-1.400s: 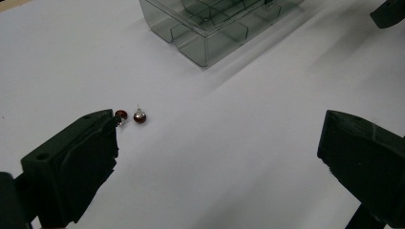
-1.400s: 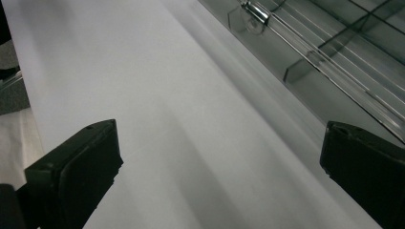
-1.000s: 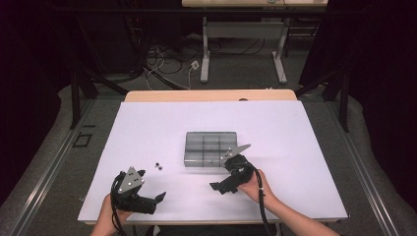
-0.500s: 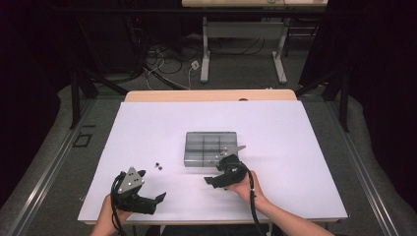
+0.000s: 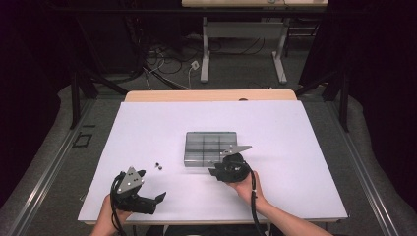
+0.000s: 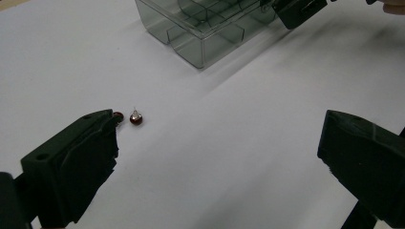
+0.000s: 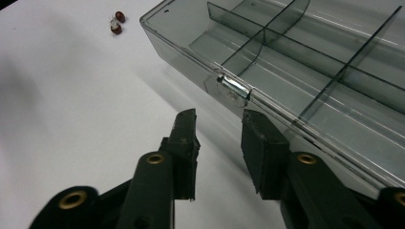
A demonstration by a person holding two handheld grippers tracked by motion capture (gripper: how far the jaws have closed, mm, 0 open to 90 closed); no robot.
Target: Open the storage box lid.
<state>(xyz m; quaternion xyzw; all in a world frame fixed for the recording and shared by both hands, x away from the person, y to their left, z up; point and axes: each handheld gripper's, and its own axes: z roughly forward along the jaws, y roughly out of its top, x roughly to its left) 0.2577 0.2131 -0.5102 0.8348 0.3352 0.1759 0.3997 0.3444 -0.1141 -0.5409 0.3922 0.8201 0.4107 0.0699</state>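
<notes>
A clear grey compartment box (image 5: 210, 147) with its lid down lies mid-table. My right gripper (image 5: 215, 170) sits at the box's near edge. In the right gripper view its jaws (image 7: 219, 119) stand a little apart just in front of the small metal latch (image 7: 233, 89) on the box (image 7: 310, 62). They have just been closing, with nothing between them. My left gripper (image 5: 153, 186) rests near the front left of the table, wide open (image 6: 219, 129) and empty. Two small dark red beads (image 5: 158, 165) lie between it and the box, just past its left jaw (image 6: 135, 117).
The white table top (image 5: 305, 187) ends at a wooden strip (image 5: 211, 95) along its far edge. From the left gripper view, the box (image 6: 205, 28) sits ahead, with the right gripper (image 6: 296, 9) at its corner. The beads (image 7: 117, 24) lie left of the box.
The right gripper's jaws have drawn closer together, and the hand has turned slightly at the box's near edge. The left gripper, box and beads have not moved.
</notes>
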